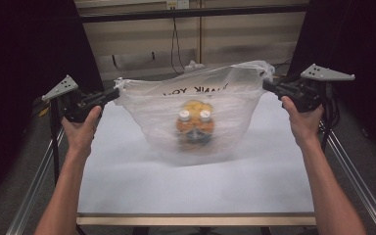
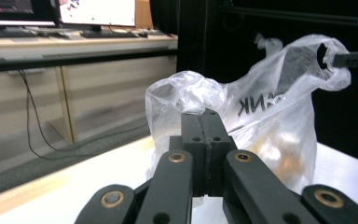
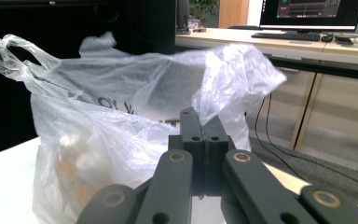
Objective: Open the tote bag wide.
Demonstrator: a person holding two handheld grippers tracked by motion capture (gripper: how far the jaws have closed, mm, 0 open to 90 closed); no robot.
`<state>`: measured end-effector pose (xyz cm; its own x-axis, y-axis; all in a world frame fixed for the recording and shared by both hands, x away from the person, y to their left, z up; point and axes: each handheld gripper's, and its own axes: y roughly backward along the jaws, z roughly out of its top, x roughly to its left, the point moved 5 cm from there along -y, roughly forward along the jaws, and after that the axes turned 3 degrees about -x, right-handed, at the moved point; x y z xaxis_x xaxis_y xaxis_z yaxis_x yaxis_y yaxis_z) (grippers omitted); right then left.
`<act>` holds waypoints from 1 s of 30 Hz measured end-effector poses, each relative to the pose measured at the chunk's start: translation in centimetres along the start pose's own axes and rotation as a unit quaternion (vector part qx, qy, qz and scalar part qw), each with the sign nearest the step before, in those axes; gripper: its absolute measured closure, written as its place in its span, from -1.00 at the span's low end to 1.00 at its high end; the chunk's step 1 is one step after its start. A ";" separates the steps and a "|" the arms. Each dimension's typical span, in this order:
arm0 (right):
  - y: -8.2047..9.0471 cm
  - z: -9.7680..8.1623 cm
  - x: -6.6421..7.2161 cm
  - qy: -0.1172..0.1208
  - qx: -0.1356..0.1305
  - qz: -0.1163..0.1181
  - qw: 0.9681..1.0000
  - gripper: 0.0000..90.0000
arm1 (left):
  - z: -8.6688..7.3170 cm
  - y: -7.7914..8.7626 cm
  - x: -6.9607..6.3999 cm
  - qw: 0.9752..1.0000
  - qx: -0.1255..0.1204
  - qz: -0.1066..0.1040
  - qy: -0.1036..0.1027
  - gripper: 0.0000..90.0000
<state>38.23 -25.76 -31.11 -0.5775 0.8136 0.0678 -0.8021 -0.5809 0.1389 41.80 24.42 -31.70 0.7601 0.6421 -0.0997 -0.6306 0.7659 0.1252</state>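
The bag (image 1: 196, 105) was thin see-through plastic film, crinkly and a bit glossy where light hit it. Inside were bottles (image 1: 194, 122) with smooth white plastic-looking caps. Both the left gripper (image 2: 205, 113) and right gripper (image 3: 200, 120) had matt black hard plastic jaws with brass-coloured rivets. The tabletop (image 1: 191, 186) looked matt white and smooth, with a pale wood strip along its near edge.

Bare table (image 1: 127, 186) before plastic bag (image 1: 152, 112)
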 end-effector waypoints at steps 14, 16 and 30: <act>-0.3 -3.4 0.2 -0.007 0.017 0.009 1.000 1.00 | -4.5 -1.2 0.3 0.999 0.050 0.005 -0.002 1.00; -0.2 -3.8 0.0 -0.009 0.022 0.005 1.000 1.00 | -4.9 -1.2 0.7 0.998 0.055 0.010 0.002 1.00; 0.2 -8.0 -0.4 -0.003 0.086 -0.011 0.996 1.00 | -7.8 -0.2 1.4 0.997 0.072 0.007 0.022 1.00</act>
<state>37.09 -26.42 -39.03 -0.5585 0.8266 0.0687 -0.7766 -0.5502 0.3068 41.75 25.36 -39.56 0.7412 0.6565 -0.1403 -0.6098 0.7458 0.2680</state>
